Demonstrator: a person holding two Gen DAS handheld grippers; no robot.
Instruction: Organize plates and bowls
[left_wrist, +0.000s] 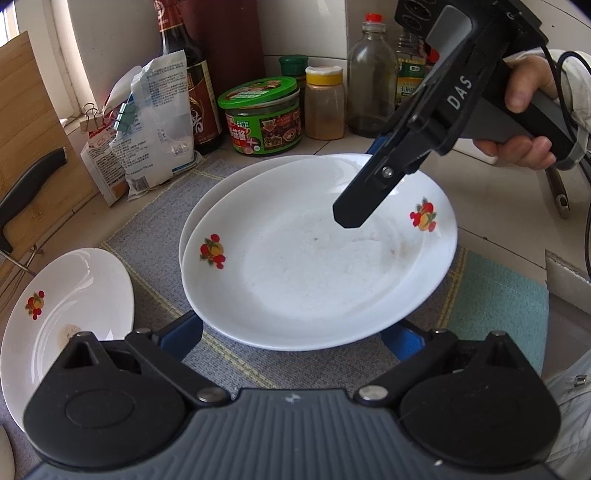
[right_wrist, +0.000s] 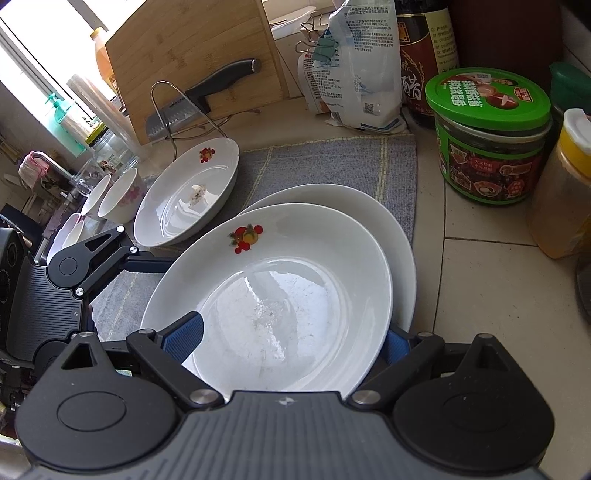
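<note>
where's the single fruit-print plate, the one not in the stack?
Left wrist view, lower left: the single plate sits on the grey mat's edge, left of the two stacked plates, near the knife.

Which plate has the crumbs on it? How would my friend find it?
Start at the grey woven mat on the tiled counter. Two white fruit-print plates sit stacked at its middle; look past them toward the leaning bamboo cutting board. The lone white fruit-print plate there has a crumbly smudge in its centre.

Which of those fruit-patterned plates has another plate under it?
The middle plate between the jaws: it sits stacked on a plain white plate. The other fruit plate lies alone at the mat's edge.
</note>
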